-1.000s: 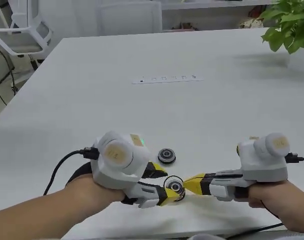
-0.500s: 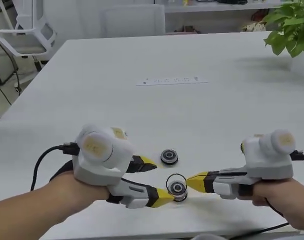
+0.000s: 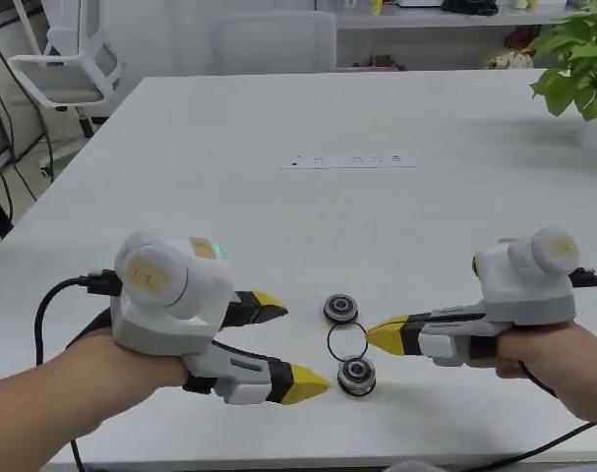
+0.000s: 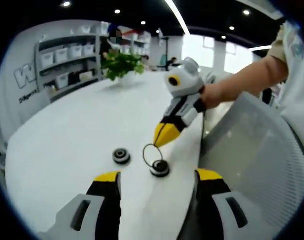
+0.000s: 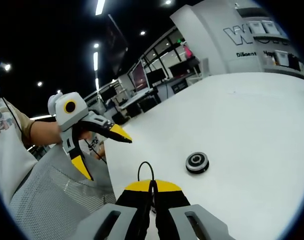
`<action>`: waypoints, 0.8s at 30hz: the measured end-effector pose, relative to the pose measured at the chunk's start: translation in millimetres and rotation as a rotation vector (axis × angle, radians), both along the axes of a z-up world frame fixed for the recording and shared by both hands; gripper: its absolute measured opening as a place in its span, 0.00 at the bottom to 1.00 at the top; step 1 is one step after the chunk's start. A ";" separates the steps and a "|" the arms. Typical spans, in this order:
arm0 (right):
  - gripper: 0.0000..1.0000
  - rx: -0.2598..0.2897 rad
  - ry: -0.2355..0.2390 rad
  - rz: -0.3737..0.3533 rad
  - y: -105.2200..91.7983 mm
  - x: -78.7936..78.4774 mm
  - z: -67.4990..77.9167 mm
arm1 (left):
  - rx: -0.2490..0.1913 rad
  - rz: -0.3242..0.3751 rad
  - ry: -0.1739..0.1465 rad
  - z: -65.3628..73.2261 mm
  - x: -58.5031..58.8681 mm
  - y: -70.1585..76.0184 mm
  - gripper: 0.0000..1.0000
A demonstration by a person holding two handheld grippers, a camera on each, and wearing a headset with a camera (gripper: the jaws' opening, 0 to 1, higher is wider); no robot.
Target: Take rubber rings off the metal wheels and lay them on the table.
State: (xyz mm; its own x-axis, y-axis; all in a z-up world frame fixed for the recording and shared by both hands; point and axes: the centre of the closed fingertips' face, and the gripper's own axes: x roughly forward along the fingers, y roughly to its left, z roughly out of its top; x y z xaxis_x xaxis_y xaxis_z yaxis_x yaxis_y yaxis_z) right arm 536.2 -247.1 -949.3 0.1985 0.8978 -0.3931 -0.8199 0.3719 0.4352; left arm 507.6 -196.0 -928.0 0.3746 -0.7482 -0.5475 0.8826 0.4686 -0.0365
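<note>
My right gripper (image 3: 377, 336) is shut on a thin black rubber ring (image 3: 345, 341), which hangs from its yellow tips just above the table (image 3: 278, 216). A metal wheel (image 3: 356, 374) lies flat right below the ring; whether the two touch I cannot tell. A second wheel (image 3: 340, 308) with a dark rim lies a little farther back. My left gripper (image 3: 293, 344) stands open to the left of both wheels, nothing between its jaws. In the left gripper view the ring (image 4: 150, 152) dangles from the right gripper (image 4: 164, 136) over the near wheel (image 4: 159, 168). The right gripper view has the ring (image 5: 145, 172) between its shut jaws.
A strip of small sockets (image 3: 355, 160) is set into the table's middle. A green plant (image 3: 578, 59) stands at the far right corner. White chairs (image 3: 62, 59) stand beyond the far left edge. The near table edge runs just under the grippers.
My left gripper has let go of the near wheel, opened and drawn back to the left. The right gripper has pulled the ring up off that wheel, which now lies on the table.
</note>
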 end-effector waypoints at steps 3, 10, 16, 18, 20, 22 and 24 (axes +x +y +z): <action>0.00 -0.003 -0.006 0.013 7.0 2.0 2.5 | -0.005 0.015 -0.003 2.3 0.1 5.6 0.62; 0.00 -0.030 -0.015 0.055 20.2 7.5 1.8 | -0.009 0.042 -0.009 6.1 0.2 17.6 0.67; 0.00 -0.048 -0.017 0.075 30.4 10.8 -1.6 | -0.017 0.070 -0.005 7.5 1.2 28.4 0.70; 0.00 -0.055 -0.016 0.081 33.4 11.6 -3.6 | -0.014 0.078 -0.006 6.8 1.9 32.8 0.71; 0.00 -0.061 -0.014 0.086 36.4 12.7 -5.9 | -0.012 0.083 -0.005 6.1 1.8 34.8 0.72; 0.00 -0.071 -0.012 0.089 38.4 14.8 -9.0 | -0.009 0.088 -0.004 5.2 2.1 36.5 0.73; 0.00 -0.083 -0.010 0.092 40.2 17.3 -13.2 | -0.009 0.092 -0.003 4.7 1.9 37.5 0.73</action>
State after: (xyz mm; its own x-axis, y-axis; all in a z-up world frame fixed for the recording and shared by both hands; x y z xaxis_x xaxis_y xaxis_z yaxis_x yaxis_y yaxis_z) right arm 553.6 -206.9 -962.5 0.1215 0.8768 -0.4652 -0.8563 0.3296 0.3976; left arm 509.5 -158.5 -923.3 0.4435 -0.7154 -0.5399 0.8362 0.5471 -0.0380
